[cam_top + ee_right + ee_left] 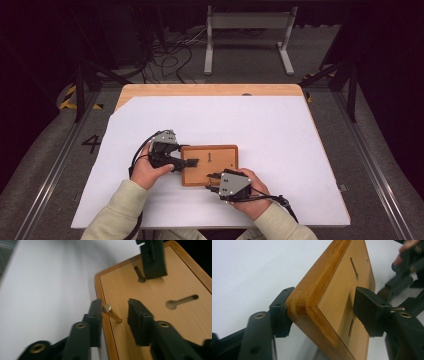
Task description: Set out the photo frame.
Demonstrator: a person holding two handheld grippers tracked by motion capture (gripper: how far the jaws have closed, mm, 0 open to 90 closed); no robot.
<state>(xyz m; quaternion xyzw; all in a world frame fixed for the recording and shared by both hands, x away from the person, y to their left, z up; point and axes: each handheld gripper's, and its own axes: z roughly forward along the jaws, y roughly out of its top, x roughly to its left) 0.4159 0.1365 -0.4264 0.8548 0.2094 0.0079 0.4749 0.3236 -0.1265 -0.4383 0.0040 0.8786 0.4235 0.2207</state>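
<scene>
- Wooden board (215, 167) flat on the white sheet (260, 125) covering the counter (200, 90), in the near middle, long axis running left to right, keyhole slots on its upper face.
- Left gripper (176, 164) at the board's left edge, held by the left hand (147, 172), pointing right.
- In the left gripper view, left gripper (322, 312) straddling a rounded corner of the board (342, 290): one jaw against the board's edge, the other over the slotted face, apparently touching or just shy of it; contact on that side not certain. Jaws at a middling gap, set by the board's thickness.
- Right gripper (211, 181) at the board's near edge, held by the right hand (255, 192), pointing left and slightly far.
- In the right gripper view, right gripper (113, 312) with jaws partly apart, flanking a brass screw (111, 313) standing in the board (162, 315) close to its edge.
- Screw tilted, not upright: flat head toward the camera and up, shank slanting down into the wood, long axis oblique to the board's face.
- Screw head just beside the left-hand jaw, perhaps brushing it; clear gap to the other jaw, so no squeeze on the screw.
- Farther in that view, a jaw of the left gripper over a keyhole slot (140, 275); a second keyhole slot (182, 301) to its right.
</scene>
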